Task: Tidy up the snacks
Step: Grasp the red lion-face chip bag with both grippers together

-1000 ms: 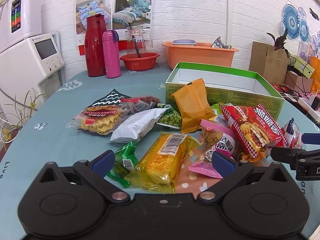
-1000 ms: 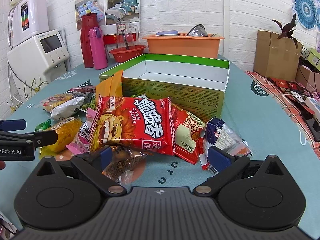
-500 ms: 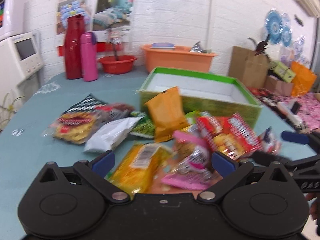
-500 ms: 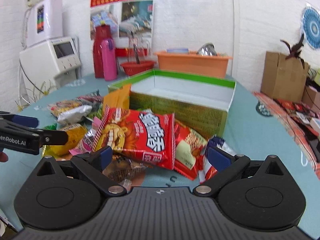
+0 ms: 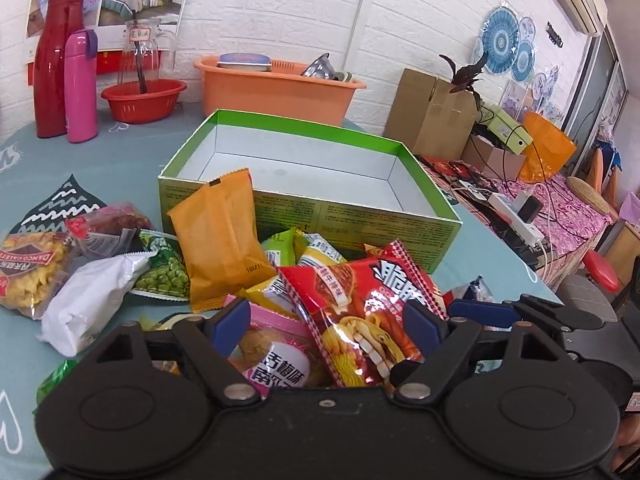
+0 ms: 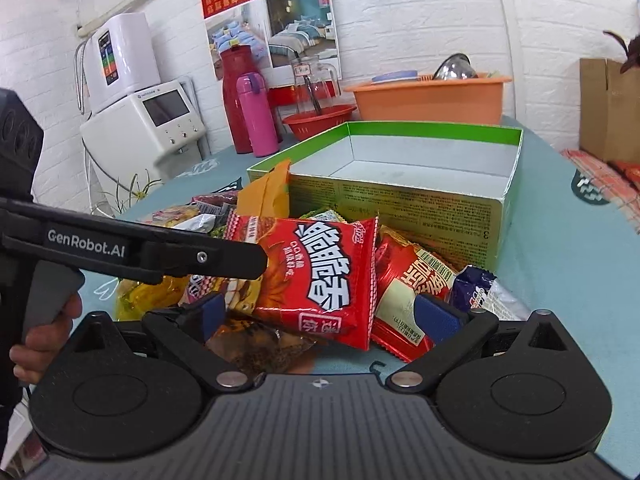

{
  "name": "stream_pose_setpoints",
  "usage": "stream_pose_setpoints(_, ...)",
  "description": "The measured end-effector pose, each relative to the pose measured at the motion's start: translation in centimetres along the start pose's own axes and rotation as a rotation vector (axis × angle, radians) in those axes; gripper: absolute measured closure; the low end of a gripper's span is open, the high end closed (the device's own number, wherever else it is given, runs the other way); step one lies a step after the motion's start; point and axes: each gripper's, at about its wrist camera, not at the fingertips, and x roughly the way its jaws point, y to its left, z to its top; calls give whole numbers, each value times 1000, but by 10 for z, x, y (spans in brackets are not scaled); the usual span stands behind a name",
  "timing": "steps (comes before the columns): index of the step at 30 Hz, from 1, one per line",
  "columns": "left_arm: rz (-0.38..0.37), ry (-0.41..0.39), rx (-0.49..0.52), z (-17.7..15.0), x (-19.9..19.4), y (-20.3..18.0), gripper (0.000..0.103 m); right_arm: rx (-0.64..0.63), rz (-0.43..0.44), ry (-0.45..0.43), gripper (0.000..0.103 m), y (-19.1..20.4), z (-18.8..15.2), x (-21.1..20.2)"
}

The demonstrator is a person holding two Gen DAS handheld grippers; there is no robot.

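Progress check: nothing packed yet. The green box (image 5: 312,184) sits at the far side of the pile, and what we see of its floor is bare. All snacks are heaped on the table (image 5: 24,340) against its near wall.

Our left claw (image 5: 326,326) is apart, hovering low over the pink packet (image 5: 276,364) and the big red chip bag (image 5: 360,312), holding nothing. Our right claw (image 6: 328,314) is apart too, straddling that red chip bag (image 6: 320,272) from the near right; a second red packet (image 6: 408,292) and a blue-white packet (image 6: 480,292) lie just beside it.

Left to do, as we judge it: everything. That includes the orange pouch (image 5: 220,236) leaning on the box wall, the green peas bag (image 5: 164,276), the white bag (image 5: 88,304), the waffle packet (image 5: 28,276) and the yellow packet (image 6: 140,292).

Likely first pick is the red chip bag, since both claws bracket it.
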Motion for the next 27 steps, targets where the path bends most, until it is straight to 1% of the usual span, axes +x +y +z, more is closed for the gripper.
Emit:
stream_pose_setpoints(2,5,11,-6,1,6,3,0,44,27,8,0,-7,0,6)
stream_pose_setpoints(3,3,23,-10,1,9,4,0,62,27,8,0,-9,-1,7)
stream_pose_setpoints(4,-15,35,-19,0,9,4,11,66,21,11,0,-9,-2,9)
stream_pose_setpoints(6,-23,25,-10,-1,3,1,18,60,9,15,0,-8,-2,9)
stream_pose_setpoints(7,-21,17,1,-1,-2,-2,25,60,9,15,0,-7,-2,8)
stream_pose_setpoints(8,-31,10,21,-2,-4,-4,25,60,9,20,0,-5,-2,5)
stream_pose_setpoints(9,-39,9,36,-2,-2,-6,22,53,-2,25,0,-1,-1,2)
stream_pose_setpoints(11,-20,33,26,-2,7,-3,9,-21,-6,13,0,6,-1,-2)
stream_pose_setpoints(12,-30,33,23,-2,12,-1,9,-44,-12,18,0,7,-1,1)
stream_pose_setpoints(13,-35,34,15,-2,14,1,9,-36,-12,27,0,4,-1,6)
stream_pose_setpoints(15,-41,34,10,-2,12,2,13,25,-1,33,0,-7,-1,11)
stream_pose_setpoints(17,-41,29,16,-3,8,1,26,64,18,27,0,-14,-3,12)
stream_pose_setpoints(20,-42,19,28,-5,5,-3,30,80,44,20,0,-19,-7,14)
stream_pose_setpoints(22,-60,13,29,-6,2,-6,32,94,52,16,0,-20,-8,14)
stream_pose_setpoints(23,-67,5,28,-5,-1,-8,35,90,52,21,2,-18,-7,11)
stream_pose_setpoints(24,-67,-7,33,-3,-6,-12,34,82,63,20,14,-15,-6,7)
stream_pose_setpoints(25,-69,-25,40,-1,-12,-16,35,85,79,11,28,-13,-4,1)
stream_pose_setpoints(27,-74,-62,58,7,-23,-21,35,82,72,2,32,-6,1,-8)
